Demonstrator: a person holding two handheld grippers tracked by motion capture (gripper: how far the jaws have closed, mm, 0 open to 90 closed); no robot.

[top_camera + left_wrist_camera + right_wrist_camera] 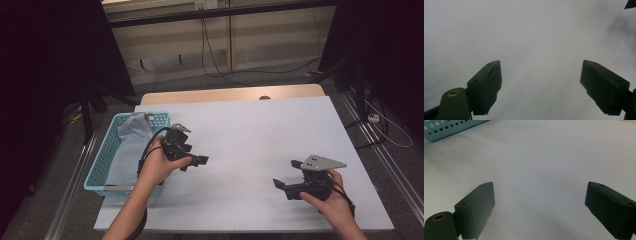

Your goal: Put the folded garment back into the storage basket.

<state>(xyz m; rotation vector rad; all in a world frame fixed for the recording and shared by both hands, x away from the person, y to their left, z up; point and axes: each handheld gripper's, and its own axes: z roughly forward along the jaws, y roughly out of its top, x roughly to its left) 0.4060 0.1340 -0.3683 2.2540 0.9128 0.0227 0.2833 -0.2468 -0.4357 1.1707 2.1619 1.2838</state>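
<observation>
Across the middle of the scene sits a wide white paper-covered surface [250, 135] with a strip of light wood showing along its far edge, and it's pretty much bare where the hands are. Over at its left edge there's a light blue perforated plastic basket [102, 172], and a pale grey-blue piece of cloth [131, 145] is lying inside it, draped from the far end down toward the near end. Just to the right of the basket, the person's left hand holds the black left gripper [196, 161] low over the surface, pointing toward the right side; in the left gripper view its fingers [485, 87] stand wide apart with nothing but plain white between them. Well apart from it, on the right half of the surface, the right hand holds the black right gripper [285, 175] with the grey three-cornered plate on top, pointing left toward the basket. Its fingers [476, 207] are spread wide too, nothing between them, and a corner of the basket peeks in at the top left of the right gripper view.
</observation>
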